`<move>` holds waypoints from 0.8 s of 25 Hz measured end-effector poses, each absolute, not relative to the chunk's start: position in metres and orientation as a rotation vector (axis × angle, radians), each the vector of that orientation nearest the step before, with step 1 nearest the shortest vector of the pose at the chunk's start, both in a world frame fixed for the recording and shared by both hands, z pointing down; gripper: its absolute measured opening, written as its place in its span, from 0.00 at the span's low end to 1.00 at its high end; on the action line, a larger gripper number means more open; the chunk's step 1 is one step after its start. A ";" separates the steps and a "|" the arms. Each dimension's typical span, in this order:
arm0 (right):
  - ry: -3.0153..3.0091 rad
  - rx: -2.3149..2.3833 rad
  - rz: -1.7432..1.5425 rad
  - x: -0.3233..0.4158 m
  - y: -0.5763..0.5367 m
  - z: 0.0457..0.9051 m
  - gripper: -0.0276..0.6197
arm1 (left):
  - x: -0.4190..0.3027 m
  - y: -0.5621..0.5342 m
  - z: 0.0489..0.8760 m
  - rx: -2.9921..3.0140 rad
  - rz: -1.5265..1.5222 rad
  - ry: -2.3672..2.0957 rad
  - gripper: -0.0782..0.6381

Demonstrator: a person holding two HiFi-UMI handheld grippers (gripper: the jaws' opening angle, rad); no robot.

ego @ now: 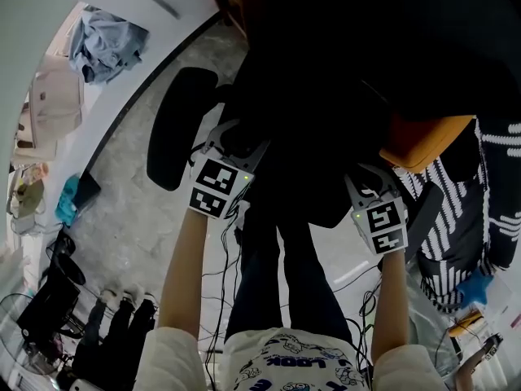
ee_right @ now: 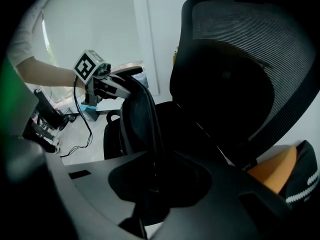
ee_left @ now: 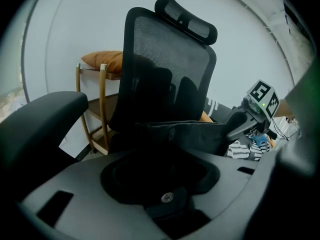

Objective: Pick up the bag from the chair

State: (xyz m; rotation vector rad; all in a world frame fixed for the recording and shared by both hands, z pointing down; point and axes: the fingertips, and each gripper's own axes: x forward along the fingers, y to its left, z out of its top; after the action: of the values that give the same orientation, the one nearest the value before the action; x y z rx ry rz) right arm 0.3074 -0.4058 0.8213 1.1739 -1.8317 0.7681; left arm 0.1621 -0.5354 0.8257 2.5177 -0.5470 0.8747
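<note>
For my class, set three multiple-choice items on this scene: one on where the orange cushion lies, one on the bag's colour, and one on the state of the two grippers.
1. The orange cushion lies: A on top of the wooden rack; B in a basket; C on a bed.
2. The bag is: A white; B black; C red.
3. The left gripper and right gripper are: A both open and empty; B both holding a cup; C both shut on the bag.

Key:
1 A: in the left gripper view, the cushion rests on the rack's top shelf.
2 B: the bag's fabric is black throughout.
3 C: each gripper view shows the other gripper clamped on the bag's edge.
</note>
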 end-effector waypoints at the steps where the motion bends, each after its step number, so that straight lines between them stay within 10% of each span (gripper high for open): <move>1: -1.837 1.171 0.757 0.307 -0.406 0.822 0.18 | 0.162 -0.535 0.826 2.514 0.872 -0.549 0.37; 20: -1.869 1.240 0.712 0.285 -0.392 0.763 0.14 | 0.127 -0.504 0.760 2.530 0.804 -0.596 0.21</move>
State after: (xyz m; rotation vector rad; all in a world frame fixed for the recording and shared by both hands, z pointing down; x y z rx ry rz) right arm 0.2850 -0.3922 0.7631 1.2405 -1.8687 0.7121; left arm 0.1274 -0.5042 0.7599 2.5304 -0.5957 0.8041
